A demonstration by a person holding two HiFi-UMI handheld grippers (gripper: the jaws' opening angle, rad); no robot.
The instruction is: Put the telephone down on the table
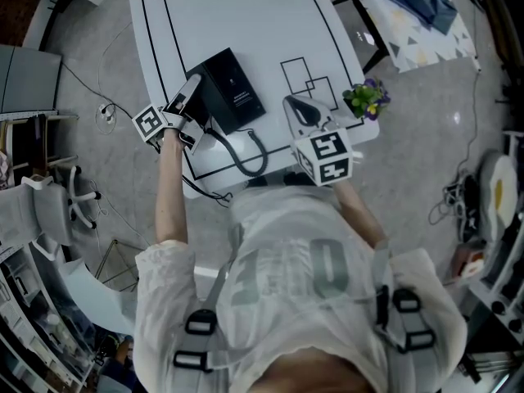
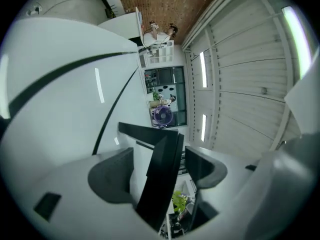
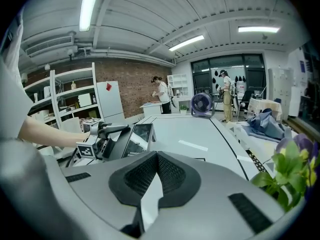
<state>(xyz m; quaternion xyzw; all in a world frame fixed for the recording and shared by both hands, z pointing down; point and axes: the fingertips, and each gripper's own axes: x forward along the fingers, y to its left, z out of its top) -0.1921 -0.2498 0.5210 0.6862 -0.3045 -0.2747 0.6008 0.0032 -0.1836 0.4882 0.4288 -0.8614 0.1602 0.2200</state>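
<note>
The black telephone (image 1: 231, 88) sits on the white table (image 1: 246, 15), near its left front corner, with its cord (image 1: 246, 160) looping toward the front edge. My left gripper (image 1: 190, 87) lies level along the phone's left side. In the left gripper view its jaws (image 2: 160, 156) stand wide, a black edge of the telephone (image 2: 162, 184) runs between them, and light shows on both sides of it. From the right gripper view the phone (image 3: 134, 140) and the left gripper (image 3: 102, 130) appear at the left. My right gripper (image 1: 296, 105) rests over the table's front right, its pads (image 3: 175, 176) closed together on nothing.
A small pot of purple and yellow flowers (image 1: 367, 98) stands at the table's right front corner, beside the right gripper. Black lines and squares (image 1: 307, 76) mark the tabletop. Chairs (image 1: 49, 203) are on the floor at the left. People (image 3: 162, 95) and a fan (image 3: 202, 104) are far behind.
</note>
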